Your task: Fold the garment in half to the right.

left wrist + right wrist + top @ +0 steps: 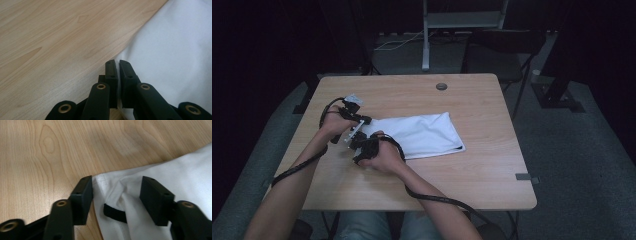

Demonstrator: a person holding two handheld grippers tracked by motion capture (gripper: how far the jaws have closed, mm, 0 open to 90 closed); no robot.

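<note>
A white cloth (422, 135) lies flat in the middle of the wooden table (472, 185). Both hands work at its left end. My left gripper (362, 121) sits at the cloth's far left edge. In the left gripper view its jaws stand almost together (117, 62) over the hem of the cloth (175, 50), with a white sliver between them. My right gripper (360, 145) is at the near left corner. There its jaws (116, 182) stand apart on either side of a bunched fold of the cloth (185, 175), and a black strap (115, 213) pokes out between them.
A round grommet (441, 86) is set in the table's far edge. A grey tab (527, 176) sticks out at the near right corner. Bare wood lies right of and in front of the cloth. A metal stand (426, 35) rises behind the table.
</note>
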